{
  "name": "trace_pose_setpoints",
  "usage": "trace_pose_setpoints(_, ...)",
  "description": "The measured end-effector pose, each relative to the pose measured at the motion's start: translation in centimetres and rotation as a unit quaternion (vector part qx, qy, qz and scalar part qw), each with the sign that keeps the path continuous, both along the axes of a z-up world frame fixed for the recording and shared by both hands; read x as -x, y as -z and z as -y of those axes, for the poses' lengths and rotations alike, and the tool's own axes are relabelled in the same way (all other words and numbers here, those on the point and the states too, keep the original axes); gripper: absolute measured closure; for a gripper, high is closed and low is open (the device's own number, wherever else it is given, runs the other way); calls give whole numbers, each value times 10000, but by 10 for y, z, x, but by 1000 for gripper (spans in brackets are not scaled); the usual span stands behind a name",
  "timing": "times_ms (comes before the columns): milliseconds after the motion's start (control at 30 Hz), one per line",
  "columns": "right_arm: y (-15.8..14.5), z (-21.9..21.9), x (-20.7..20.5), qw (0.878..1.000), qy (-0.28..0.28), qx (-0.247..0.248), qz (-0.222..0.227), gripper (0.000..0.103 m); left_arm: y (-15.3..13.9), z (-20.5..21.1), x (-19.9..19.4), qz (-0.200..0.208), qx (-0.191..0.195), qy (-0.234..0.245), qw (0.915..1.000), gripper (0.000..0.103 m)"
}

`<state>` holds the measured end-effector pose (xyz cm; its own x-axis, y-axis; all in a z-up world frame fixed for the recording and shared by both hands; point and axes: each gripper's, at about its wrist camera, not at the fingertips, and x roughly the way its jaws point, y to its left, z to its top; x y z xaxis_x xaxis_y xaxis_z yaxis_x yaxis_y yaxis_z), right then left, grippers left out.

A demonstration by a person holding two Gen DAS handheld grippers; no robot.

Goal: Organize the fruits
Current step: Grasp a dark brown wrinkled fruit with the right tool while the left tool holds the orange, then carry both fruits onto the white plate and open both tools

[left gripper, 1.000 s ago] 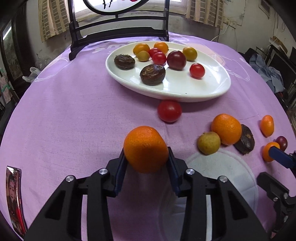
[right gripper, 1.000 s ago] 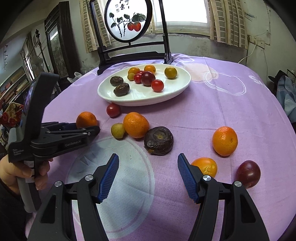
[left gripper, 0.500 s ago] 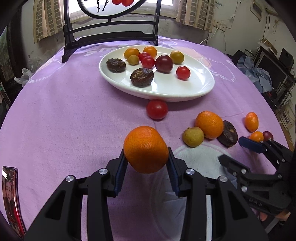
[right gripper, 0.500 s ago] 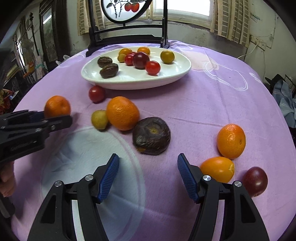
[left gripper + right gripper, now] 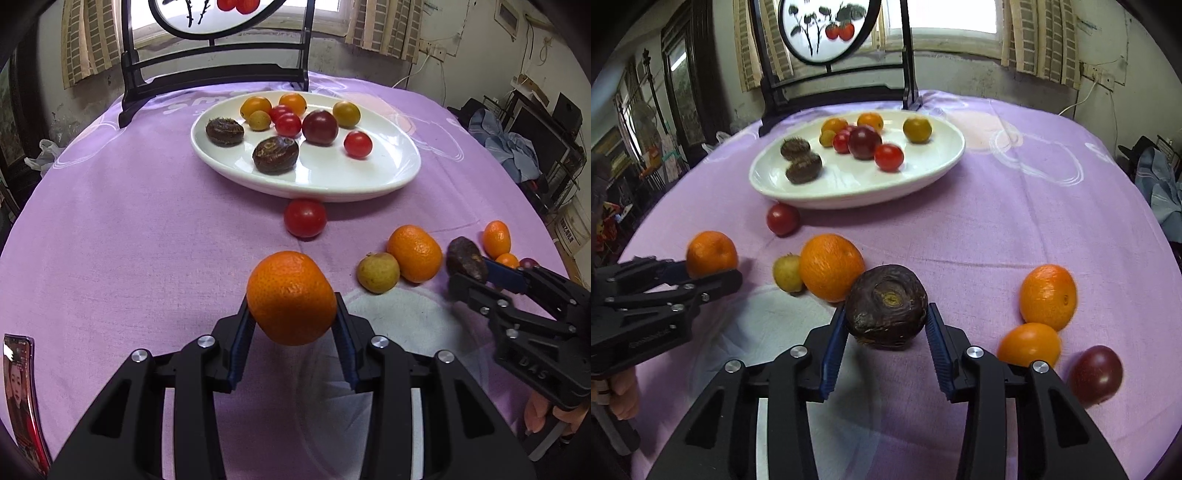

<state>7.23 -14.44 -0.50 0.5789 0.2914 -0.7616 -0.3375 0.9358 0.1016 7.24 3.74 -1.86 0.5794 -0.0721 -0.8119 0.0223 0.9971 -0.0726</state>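
My left gripper [image 5: 291, 321] is shut on an orange [image 5: 291, 297] and holds it above the purple tablecloth; it also shows in the right wrist view [image 5: 711, 254]. My right gripper [image 5: 886, 321] has its blue pads against a dark brown wrinkled fruit [image 5: 886, 306], which also shows in the left wrist view [image 5: 466, 258]. A white oval plate [image 5: 354, 177] at the back holds several small fruits. Loose on the cloth lie a red tomato [image 5: 305, 218], a yellow-green fruit [image 5: 377, 272] and another orange [image 5: 414, 253].
At the right lie an orange [image 5: 1048, 297], a smaller orange fruit [image 5: 1028, 344] and a dark red plum [image 5: 1095, 373]. A dark wooden stand [image 5: 831, 88] rises behind the plate. A phone [image 5: 22, 398] lies at the left table edge.
My right gripper moved forward and closed its pads onto the dark brown fruit. My left gripper kept hold of the orange and moved nearer the plate.
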Motion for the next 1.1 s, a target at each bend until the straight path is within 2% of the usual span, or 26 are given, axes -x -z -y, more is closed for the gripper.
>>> trace_pose_setpoints(100, -20, 7, 11, 9994, 23, -157, 299, 60, -11, 0, -1, 82, -56, -52, 9999, 63)
trace_pose_setpoints(200, -38, 8, 13, 9982, -17, -257, 542, 60, -30, 5, -7, 174, -77, 147, 9997, 63)
trace_pose_setpoints(333, -55, 0, -1, 9969, -128, -326, 703, 60, -55, 7, -22, 411, -258, 139, 9987, 63)
trace_pose_setpoints(433, -56, -13, -20, 9970, -186, -273, 698, 60, -63, 4, -45, 405, -220, 54, 9989, 63)
trace_pose_setpoints(733, -22, -49, -81, 9995, -216, -36, 227, 60, -34, -3, -120, -122, -191, -190, 9996, 63)
trace_pose_setpoints(967, -10, -58, -100, 9997, -210, 20, 114, 59, -22, -4, -150, -234, -214, -372, 9988, 62)
trace_pose_setpoints(1000, -9, -58, -102, 9997, -200, -1, 106, 58, -23, -4, -153, -232, -195, -377, 9988, 58)
trace_pose_setpoints(1033, -9, -58, -102, 9997, -195, -31, 114, 53, -24, -4, -153, -224, -160, -381, 9989, 49)
trace_pose_setpoints(1100, -10, -56, -98, 9997, -204, -69, 143, 53, -29, -4, -151, -121, -135, -425, 9989, 41)
